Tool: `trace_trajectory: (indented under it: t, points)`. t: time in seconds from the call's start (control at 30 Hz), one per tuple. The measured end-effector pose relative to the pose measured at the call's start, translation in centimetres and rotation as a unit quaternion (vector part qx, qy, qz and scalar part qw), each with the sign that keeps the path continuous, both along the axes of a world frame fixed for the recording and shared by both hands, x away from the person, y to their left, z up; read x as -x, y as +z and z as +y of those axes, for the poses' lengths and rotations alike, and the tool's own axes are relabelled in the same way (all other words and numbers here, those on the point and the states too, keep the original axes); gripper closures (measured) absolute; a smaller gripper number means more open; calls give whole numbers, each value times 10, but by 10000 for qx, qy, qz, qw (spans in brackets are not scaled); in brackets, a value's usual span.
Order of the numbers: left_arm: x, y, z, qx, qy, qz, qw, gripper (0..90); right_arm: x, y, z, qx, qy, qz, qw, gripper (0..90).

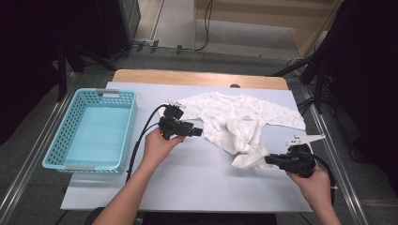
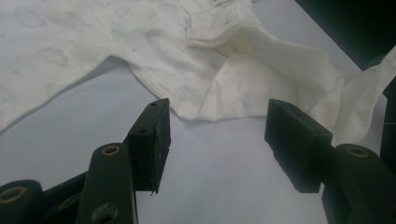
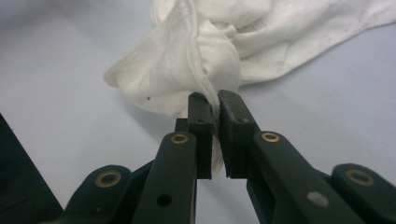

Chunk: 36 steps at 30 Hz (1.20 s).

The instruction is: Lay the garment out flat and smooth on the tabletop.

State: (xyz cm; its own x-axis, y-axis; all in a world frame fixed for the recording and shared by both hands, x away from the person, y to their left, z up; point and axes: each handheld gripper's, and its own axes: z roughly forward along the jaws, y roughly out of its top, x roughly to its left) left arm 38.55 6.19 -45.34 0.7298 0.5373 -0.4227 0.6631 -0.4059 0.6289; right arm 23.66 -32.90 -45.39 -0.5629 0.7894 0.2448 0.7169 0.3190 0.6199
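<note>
A white baby garment (image 1: 234,119) with long sleeves lies spread on the pale table, its lower part bunched toward the front right. My right gripper (image 1: 268,159) is shut on that bunched hem; in the right gripper view the cloth (image 3: 187,60) is pinched between the jaws of the right gripper (image 3: 215,100) and lifted off the table. My left gripper (image 1: 201,132) is held just left of the garment with its jaws open. In the left gripper view the left gripper (image 2: 217,126) has nothing between its fingers, and the garment's edge (image 2: 210,98) lies just beyond them.
A light blue plastic basket (image 1: 56,140) stands on the left part of the table with nothing in it. The table's wooden far edge (image 1: 197,77) runs behind the garment. Metal rails (image 1: 338,159) flank the table on both sides.
</note>
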Motion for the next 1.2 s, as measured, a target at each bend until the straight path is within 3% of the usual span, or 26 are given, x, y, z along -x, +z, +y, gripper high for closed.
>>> trace_trajectory:
  t: [0.37,0.53,0.63,0.87,1.2]
  points:
    - [-6,-7,-11,18,-132,57,9999,413,25,1,-25,2,-398,-30,9992,802]
    - [-7,-8,-16,26,-160,44,9999,414,34,4,-36,-205,-494,-205,9984,615]
    - [-7,-9,-17,20,-187,26,9998,413,35,9,-38,-356,-535,-350,9973,561]
    - [-7,-9,-17,-12,-173,4,9998,414,27,5,-23,-285,-355,-320,9985,491]
    - [-4,-6,-14,-29,-208,-4,9998,413,9,-1,-2,-404,-166,-251,9987,435]
